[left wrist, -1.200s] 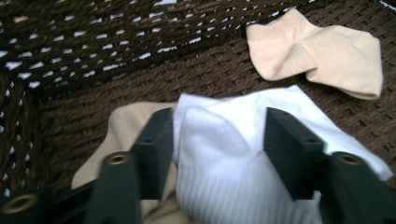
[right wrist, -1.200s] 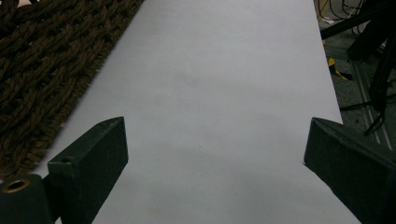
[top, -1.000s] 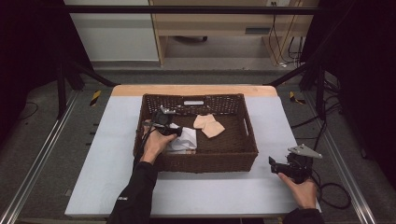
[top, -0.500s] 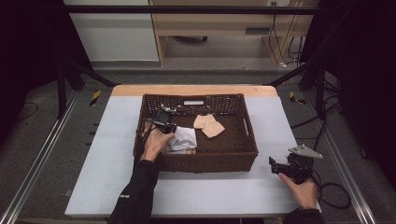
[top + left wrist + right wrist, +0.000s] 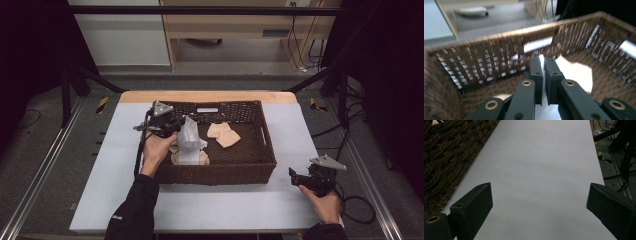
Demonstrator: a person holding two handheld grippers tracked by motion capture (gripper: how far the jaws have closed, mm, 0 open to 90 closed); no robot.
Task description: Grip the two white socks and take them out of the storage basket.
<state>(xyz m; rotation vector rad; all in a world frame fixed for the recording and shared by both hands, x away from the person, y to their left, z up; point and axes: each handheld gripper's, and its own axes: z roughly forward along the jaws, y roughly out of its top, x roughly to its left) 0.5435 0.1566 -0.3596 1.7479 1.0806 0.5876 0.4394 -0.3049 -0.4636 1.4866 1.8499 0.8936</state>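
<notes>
Now my left gripper [image 5: 176, 125] pinches a white, crumpled cloth [image 5: 189, 142] hanging lengthwise downward near the basket's [image 5: 267, 150] left wall; my right gripper [image 5: 537, 210] gapes wide.

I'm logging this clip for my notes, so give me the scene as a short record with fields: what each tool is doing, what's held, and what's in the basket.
Left tool: shut on the white cloth, raised over the basket's left part
Right tool: open, holding nothing, over the white table to the right of the basket
Container: brown wicker basket
Other contents: beige cloths lying on the basket floor
Pinch detail: thin white edge clamped between the left jaws in the left gripper view
</notes>
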